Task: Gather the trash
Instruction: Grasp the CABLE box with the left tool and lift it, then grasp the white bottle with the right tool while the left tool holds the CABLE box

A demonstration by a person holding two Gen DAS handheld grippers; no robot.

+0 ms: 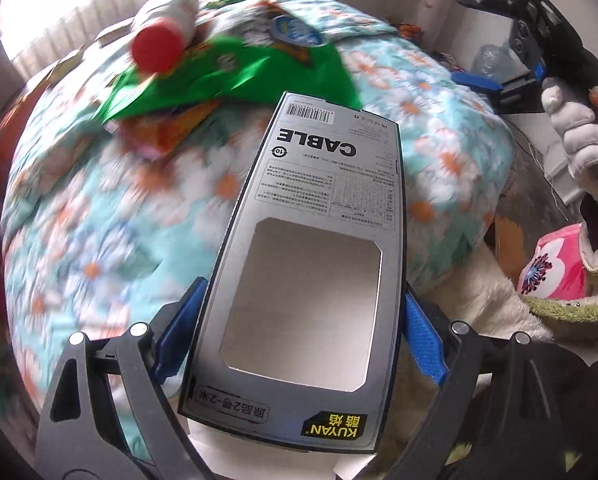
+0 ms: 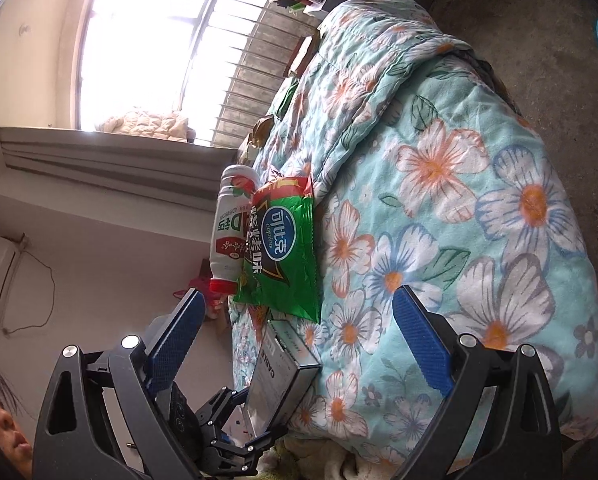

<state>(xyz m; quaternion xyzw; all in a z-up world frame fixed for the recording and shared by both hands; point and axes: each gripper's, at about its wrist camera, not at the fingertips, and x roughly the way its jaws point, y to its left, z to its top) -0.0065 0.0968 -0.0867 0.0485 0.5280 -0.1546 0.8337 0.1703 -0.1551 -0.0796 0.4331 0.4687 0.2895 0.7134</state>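
My left gripper (image 1: 303,320) is shut on a grey cable box (image 1: 319,216) printed "CABLE", held above the floral quilt (image 1: 99,220). The box also shows in the right wrist view (image 2: 283,376), gripped by the left gripper (image 2: 235,436). A green snack bag (image 1: 235,76) and a white bottle with a red cap (image 1: 159,46) lie on the quilt beyond it; both show in the right wrist view, bag (image 2: 283,252) and bottle (image 2: 231,228). My right gripper (image 2: 299,336) is open and empty, facing the bed; in the left wrist view it (image 1: 475,44) is at the upper right.
An orange wrapper (image 1: 171,128) lies under the green bag. A pink flowered item (image 1: 555,268) and cream fleece (image 1: 487,304) sit at the right. A barred window (image 2: 171,40) is behind the bed. Bare floor (image 2: 539,32) runs beside the quilt (image 2: 459,200).
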